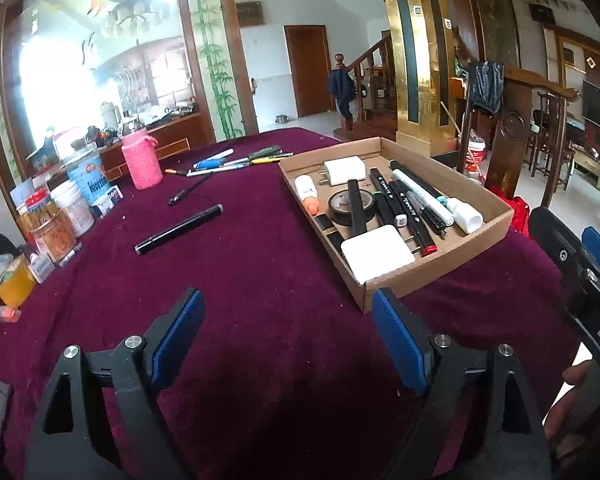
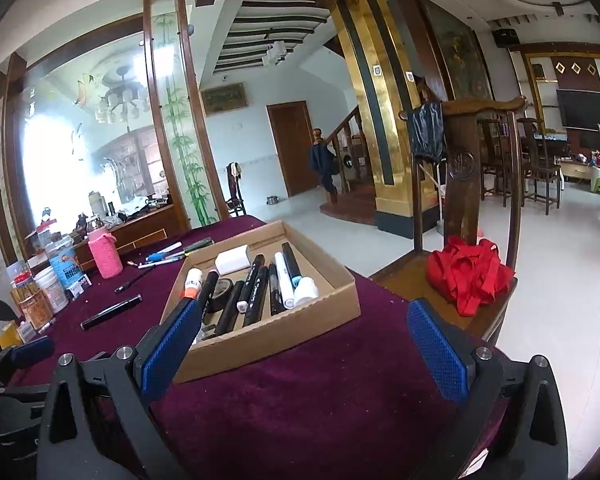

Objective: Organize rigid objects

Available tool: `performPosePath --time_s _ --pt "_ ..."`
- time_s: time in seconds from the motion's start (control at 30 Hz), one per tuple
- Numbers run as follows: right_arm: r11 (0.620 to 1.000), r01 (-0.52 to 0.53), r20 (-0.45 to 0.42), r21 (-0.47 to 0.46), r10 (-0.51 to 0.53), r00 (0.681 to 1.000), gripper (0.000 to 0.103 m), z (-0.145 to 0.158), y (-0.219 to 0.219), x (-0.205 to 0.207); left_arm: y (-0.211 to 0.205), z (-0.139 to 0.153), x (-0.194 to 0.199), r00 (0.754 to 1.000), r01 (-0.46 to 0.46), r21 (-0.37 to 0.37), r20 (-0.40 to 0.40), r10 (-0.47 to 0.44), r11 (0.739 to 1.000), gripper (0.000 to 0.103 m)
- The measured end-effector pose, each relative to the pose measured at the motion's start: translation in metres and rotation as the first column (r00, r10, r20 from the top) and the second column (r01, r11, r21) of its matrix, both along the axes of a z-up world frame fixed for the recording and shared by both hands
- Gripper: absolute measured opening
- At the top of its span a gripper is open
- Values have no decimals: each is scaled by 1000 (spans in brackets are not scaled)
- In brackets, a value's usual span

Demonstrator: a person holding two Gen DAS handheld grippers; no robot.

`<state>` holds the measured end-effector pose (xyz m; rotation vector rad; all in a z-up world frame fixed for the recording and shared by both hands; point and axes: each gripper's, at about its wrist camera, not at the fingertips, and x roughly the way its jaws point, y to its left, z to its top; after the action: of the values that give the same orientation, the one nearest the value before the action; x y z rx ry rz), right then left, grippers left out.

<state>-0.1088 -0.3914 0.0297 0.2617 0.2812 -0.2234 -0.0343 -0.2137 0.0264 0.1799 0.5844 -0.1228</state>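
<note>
On maroon cloth [image 1: 260,280]: cardboard tray [image 1: 452,258] at right, part-filled with markers, tape roll, white adapters. Still outside it: black marker [image 1: 179,229], thin black pen [image 1: 191,189], pen cluster [image 1: 236,159] beyond. Left gripper [image 1: 288,312] spread wide, empty; right gripper [image 2: 306,334] likewise, near tray's front wall. Risks: round marker likely to roll under an off-centre pinch; tray nudged toward table edge.

Pink knitted bottle [image 1: 142,163] standing far left on maroon tablecloth [image 1: 260,280]. Jars [image 1: 76,208] crowded near left edge. Red cloth [image 2: 470,274] heaped on wooden chair [image 2: 464,184], right.
</note>
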Motion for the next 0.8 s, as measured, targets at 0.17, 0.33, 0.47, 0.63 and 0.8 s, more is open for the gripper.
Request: performPosePath --time_s 0.17,0.33,0.47,0.63,0.8 --pt "1000 -22 -37 -11 22 999 101 -4 7 6 4 -3 2 1000 -5 -13 -17 4 1000 86" --pt "1000 -24 -58 -10 23 998 101 -6 7 9 7 -4 3 1000 -6 -27 -28 5 1000 86" --pt "1000 -20 -71 0 20 997 101 -7 6 11 7 -5 4 999 -2 -30 -38 1 1000 86" --pt "1000 -21 -77 -2 21 997 101 -8 6 11 6 -5 3 999 4 -24 -40 -5 1000 86" --pt "1000 -27 -91 -3 27 995 101 -8 6 11 7 -5 3 999 2 -21 -43 -3 1000 86"
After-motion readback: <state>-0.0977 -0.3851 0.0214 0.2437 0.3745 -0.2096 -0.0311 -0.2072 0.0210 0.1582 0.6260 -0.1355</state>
